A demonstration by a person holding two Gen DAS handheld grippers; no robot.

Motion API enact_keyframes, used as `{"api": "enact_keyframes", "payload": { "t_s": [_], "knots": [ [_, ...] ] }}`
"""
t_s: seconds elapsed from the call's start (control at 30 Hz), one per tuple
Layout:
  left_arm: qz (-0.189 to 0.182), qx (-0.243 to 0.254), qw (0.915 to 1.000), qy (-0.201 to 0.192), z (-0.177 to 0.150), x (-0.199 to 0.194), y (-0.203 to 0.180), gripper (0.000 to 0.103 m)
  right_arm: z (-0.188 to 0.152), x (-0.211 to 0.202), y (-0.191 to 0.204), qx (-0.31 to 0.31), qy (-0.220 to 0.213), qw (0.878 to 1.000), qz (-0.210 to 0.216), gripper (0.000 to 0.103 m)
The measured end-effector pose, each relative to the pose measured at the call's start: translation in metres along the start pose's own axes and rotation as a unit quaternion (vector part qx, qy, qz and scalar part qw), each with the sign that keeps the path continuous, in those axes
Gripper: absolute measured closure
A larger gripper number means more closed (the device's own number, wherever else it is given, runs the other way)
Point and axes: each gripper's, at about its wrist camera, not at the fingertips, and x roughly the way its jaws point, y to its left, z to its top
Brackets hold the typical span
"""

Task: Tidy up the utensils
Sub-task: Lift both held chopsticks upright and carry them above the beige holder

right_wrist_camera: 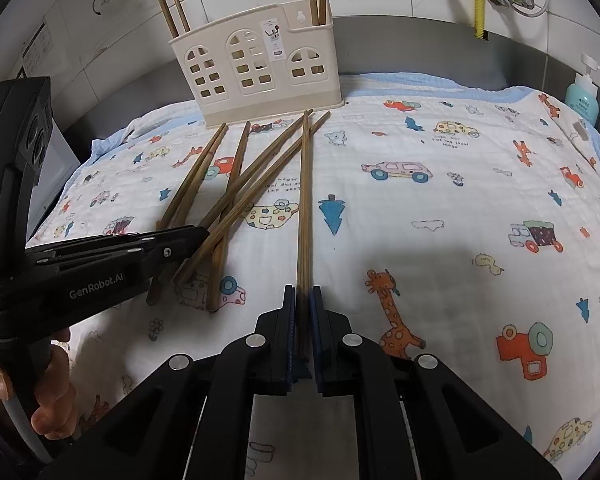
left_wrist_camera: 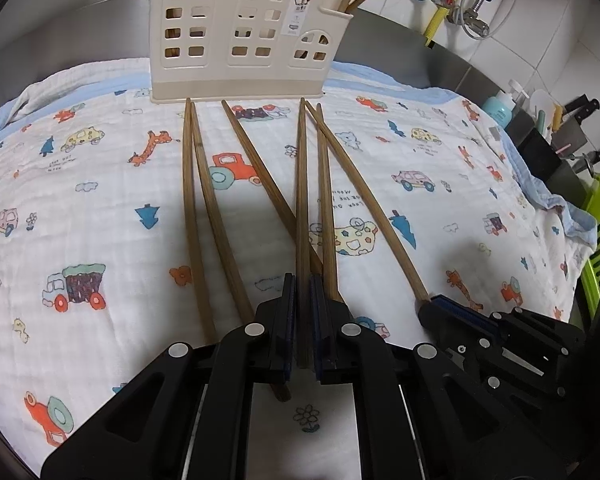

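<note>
Each gripper is clamped on the near end of one wooden chopstick; the left gripper [left_wrist_camera: 302, 280] holds a chopstick [left_wrist_camera: 302, 184] running straight ahead of it, and the right gripper [right_wrist_camera: 303, 292] holds another chopstick [right_wrist_camera: 304, 200] the same way; both long axes point at the cream holder [left_wrist_camera: 236, 76], which stands upright directly ahead, just beyond the far tips; four loose chopsticks [left_wrist_camera: 204, 208] lie fanned beside the left gripper, so that hand is nearer them; more stand in the holder's end slots; underneath is a white cloth [left_wrist_camera: 80, 200] printed with cartoon cars, over a steel counter; tiled wall and pipes behind.
</note>
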Motion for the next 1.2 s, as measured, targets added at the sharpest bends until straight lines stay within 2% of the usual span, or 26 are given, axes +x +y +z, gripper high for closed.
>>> {"api": "enact_keyframes", "payload": {
  "t_s": [0.27, 0.53, 0.67, 0.8, 1.07, 1.2],
  "knots": [
    [0.018, 0.027, 0.9992, -0.023, 0.001, -0.013, -0.004, 0.097, 0.0, -0.004, 0.001, -0.003, -0.006, 1.0, 0.001, 0.096],
    [0.017, 0.033, 0.9965, -0.076, 0.017, -0.06, 0.0, 0.097, 0.025, -0.057, 0.008, -0.023, -0.076, 0.997, -0.002, 0.096],
    [0.019, 0.037, 0.9935, -0.106, 0.033, -0.09, 0.003, 0.097, 0.056, -0.085, 0.016, -0.044, -0.117, 0.992, 0.003, 0.097],
    [0.021, 0.045, 0.9907, -0.127, 0.051, -0.116, 0.009, 0.097, 0.101, -0.104, 0.025, -0.078, -0.145, 0.986, 0.008, 0.097],
    [0.024, 0.058, 0.9868, -0.149, 0.085, -0.149, 0.017, 0.097, 0.188, -0.127, 0.032, -0.112, -0.148, 0.982, 0.037, 0.097],
    [0.031, 0.075, 0.983, -0.165, 0.099, -0.163, 0.013, 0.097, 0.227, -0.144, 0.04, -0.122, -0.165, 0.978, 0.038, 0.097]
  ]
}}
